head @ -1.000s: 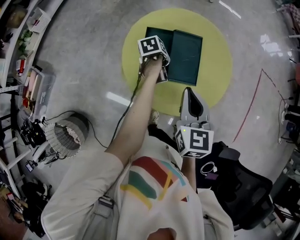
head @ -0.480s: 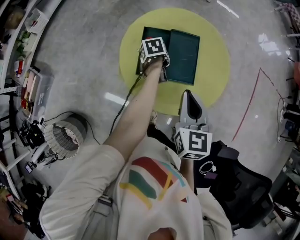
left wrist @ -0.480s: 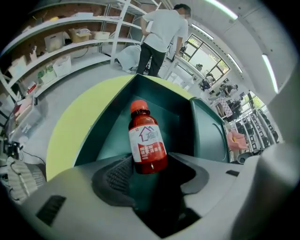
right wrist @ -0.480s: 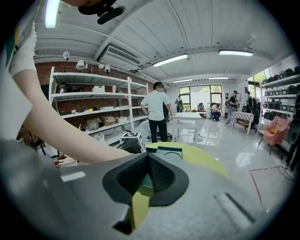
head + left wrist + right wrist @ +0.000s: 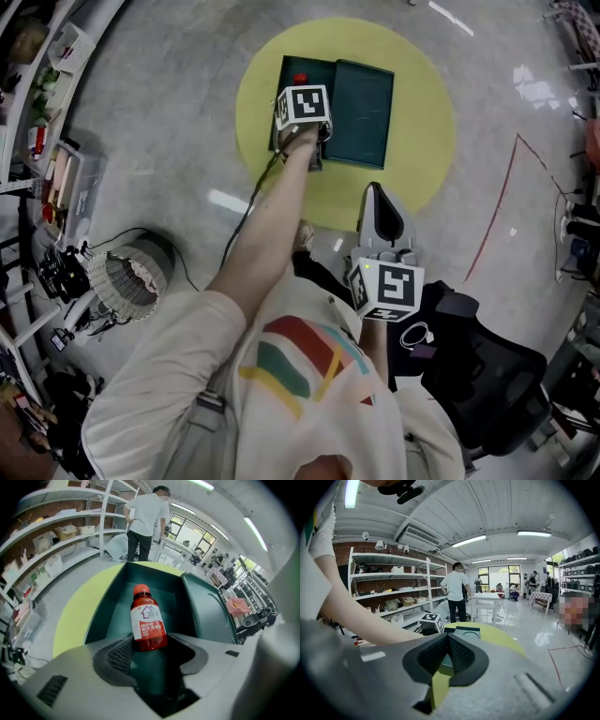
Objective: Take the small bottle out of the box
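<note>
**Almost on it: open jaws flank the bottle in the green box**

Down on a round yellow mat (image 5: 422, 141), a dark green box (image 5: 110, 611) lies open, its lid (image 5: 206, 611) folded flat to the box's right side. The small bottle (image 5: 148, 620), red with a red cap and a white label, lies on the box's floor with its cap pointing away from the left gripper (image 5: 152, 653).

That gripper hangs over the near end of the box with its jaws spread wide. The base of the bottle sits between their tips. The ribbed left pad (image 5: 123, 654) is just beside the bottle's lower edge, though contact cannot be confirmed. The right jaw stands clear of it, so nothing is clamped.

From the head view, only the bottle's cap shows, at the far end of the box beyond the gripper's marker cube (image 5: 302, 105).

The right gripper (image 5: 446, 639) is held well back from the box, off the mat's near edge, with its jaws pressed together on nothing. Beyond the box, a person (image 5: 145, 515) in a white shirt stands beside metal shelves (image 5: 61, 536).
</note>
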### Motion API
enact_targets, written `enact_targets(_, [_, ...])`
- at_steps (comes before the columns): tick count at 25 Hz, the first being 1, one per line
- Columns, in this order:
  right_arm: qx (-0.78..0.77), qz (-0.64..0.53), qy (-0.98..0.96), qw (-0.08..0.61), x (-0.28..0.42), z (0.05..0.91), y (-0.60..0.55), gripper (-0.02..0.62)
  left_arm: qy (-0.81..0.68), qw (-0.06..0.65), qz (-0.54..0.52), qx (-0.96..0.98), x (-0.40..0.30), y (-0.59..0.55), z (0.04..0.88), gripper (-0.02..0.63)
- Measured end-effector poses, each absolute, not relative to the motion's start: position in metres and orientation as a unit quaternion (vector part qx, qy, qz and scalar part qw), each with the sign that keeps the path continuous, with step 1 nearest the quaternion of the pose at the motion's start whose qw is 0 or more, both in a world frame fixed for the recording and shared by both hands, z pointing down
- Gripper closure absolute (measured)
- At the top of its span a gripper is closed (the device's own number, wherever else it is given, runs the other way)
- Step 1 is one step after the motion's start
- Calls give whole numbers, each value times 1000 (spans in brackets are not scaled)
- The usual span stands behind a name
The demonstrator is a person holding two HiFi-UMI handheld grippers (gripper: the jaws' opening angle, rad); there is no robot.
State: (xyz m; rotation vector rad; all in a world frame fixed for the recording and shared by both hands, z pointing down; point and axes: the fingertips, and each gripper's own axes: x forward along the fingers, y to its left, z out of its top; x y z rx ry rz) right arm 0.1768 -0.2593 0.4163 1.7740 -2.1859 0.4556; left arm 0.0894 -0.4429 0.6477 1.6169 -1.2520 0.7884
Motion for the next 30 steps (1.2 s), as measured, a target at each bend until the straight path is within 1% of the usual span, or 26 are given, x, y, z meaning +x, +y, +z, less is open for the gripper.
enact_targets(10, [618, 153, -758, 144, 178, 412, -257, 592, -518, 416, 291, 689, 81, -456, 625, 382])
enact_targets(19, [612, 133, -767, 136, 168, 401, -255, 592, -544, 322, 243, 736, 76, -486, 551, 382])
enact_targets(24, [611, 122, -771, 132, 163, 393, -252, 592, -562, 243, 198, 766, 67, -493, 494, 382])
enact_targets(30, [614, 101, -773, 124, 162, 381, -253, 592, -575, 116, 122, 801, 59, -482, 409, 382])
